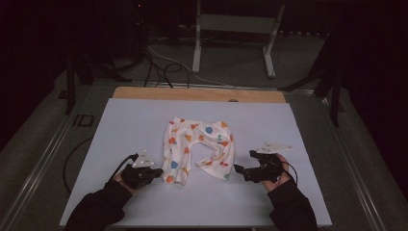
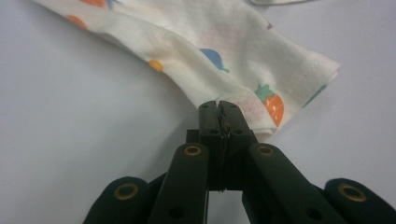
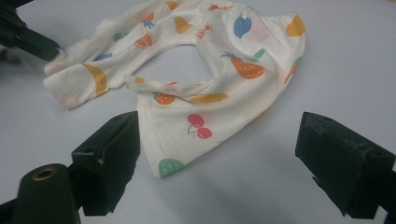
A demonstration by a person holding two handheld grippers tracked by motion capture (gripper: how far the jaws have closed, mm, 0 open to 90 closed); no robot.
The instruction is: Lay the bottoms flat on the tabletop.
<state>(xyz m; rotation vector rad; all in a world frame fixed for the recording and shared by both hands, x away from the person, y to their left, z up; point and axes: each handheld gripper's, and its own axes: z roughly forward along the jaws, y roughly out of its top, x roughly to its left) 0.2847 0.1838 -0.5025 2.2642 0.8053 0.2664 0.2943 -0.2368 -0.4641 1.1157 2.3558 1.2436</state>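
black left gripper (image 2: 218, 109) jaws pinched on hem of small white cotton pants with fruit print (image 1: 198, 148), mid white table (image 1: 120, 125). black right gripper (image 3: 217, 154) jaws wide apart, empty, near other leg. no readable writing.

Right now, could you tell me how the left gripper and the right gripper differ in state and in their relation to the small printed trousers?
The left gripper has its jaws shut on the edge of one leg of the trousers; the right gripper stands wide open. The left one pinches cloth, while the right one only frames the other leg's hem, with its pads clear of it. Both are black, hand-held, and low over the white table.
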